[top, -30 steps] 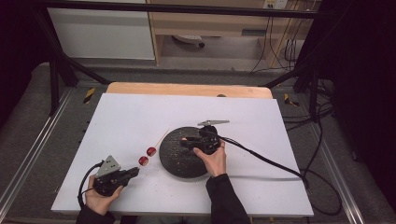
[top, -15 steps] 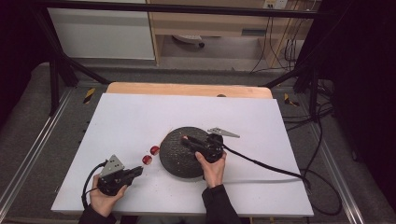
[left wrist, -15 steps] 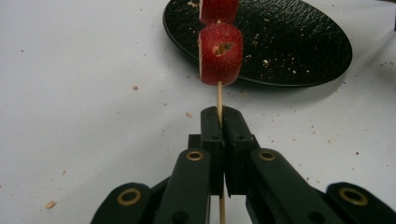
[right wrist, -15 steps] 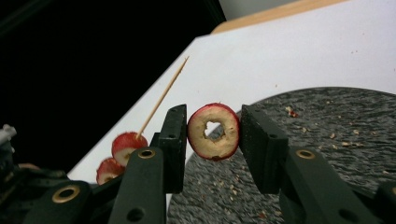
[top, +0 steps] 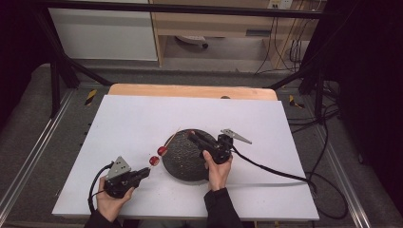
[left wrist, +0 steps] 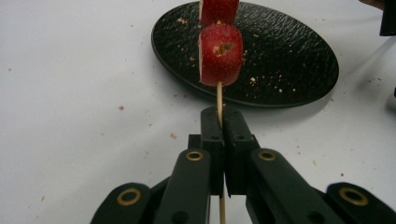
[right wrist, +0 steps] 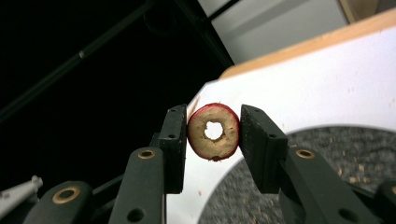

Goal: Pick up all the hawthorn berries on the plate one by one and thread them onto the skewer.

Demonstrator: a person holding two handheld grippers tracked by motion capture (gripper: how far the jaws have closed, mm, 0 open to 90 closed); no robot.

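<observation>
Left tongs point(left wrist: 219, 123) clench a skewer point(left wrist: 219, 99) bearing two red pieces point(left wrist: 221, 53); right tongs point(right wrist: 212, 135) grasp a cored slice point(right wrist: 214, 131) above the black plate point(top: 183, 164) on the bench point(top: 133, 118)

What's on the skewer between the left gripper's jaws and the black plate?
In the left gripper view, a red fruit piece sits on the skewer between the left gripper and the black plate, a second behind it.
</observation>
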